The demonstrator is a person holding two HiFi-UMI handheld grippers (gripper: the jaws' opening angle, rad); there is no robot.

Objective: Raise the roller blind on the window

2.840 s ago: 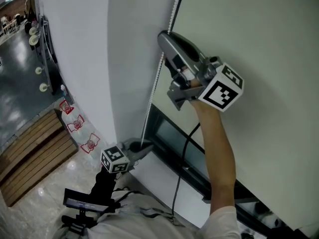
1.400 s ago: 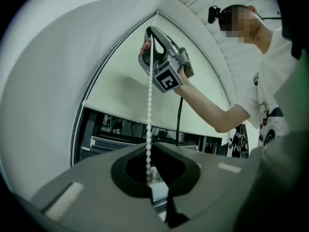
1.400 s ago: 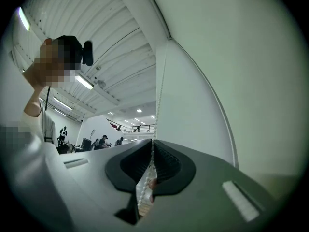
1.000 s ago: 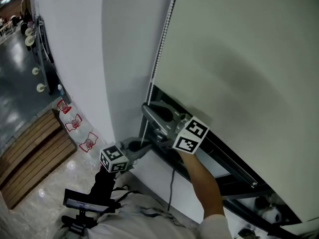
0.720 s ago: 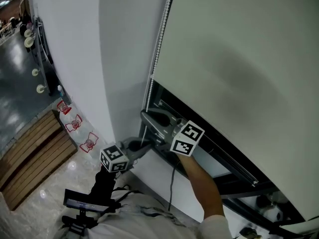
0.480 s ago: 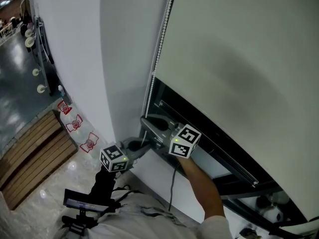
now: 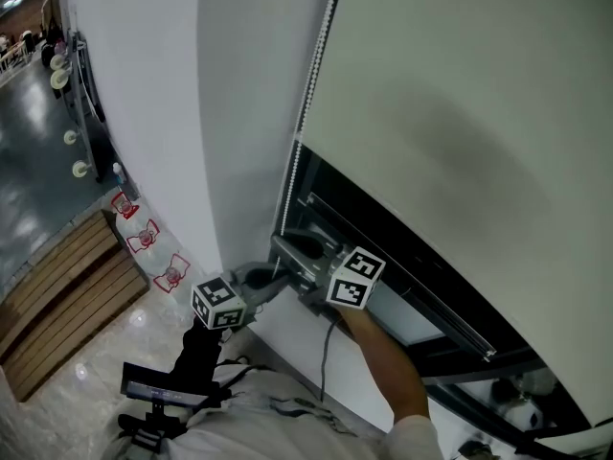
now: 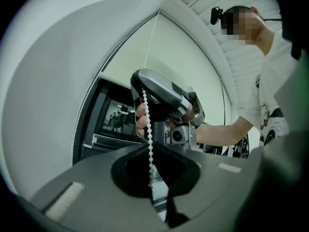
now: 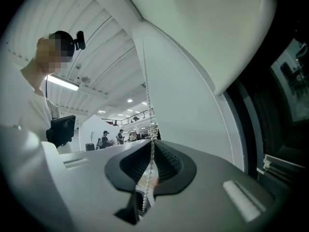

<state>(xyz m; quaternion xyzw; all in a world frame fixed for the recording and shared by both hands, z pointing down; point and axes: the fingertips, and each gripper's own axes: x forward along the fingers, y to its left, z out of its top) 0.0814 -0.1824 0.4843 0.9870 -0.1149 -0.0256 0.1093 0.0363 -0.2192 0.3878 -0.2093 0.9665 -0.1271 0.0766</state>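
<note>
Running vertically beside the cream fabric roller blind (image 7: 460,94), whose hem hangs above the 2 grippers, the white beaded pull chain (image 7: 290,175) is clamped in the left gripper (image 7: 284,282) and, just above, pinched by the right gripper (image 7: 281,243), its jaws just easing open.

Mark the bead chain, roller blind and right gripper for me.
bead chain (image 7: 316,75): head view, mid-run beside the blind's left edge.
roller blind (image 7: 460,113): head view, middle of the fabric.
right gripper (image 9: 152,145): right gripper view, where its jaws meet on the chain.
</note>
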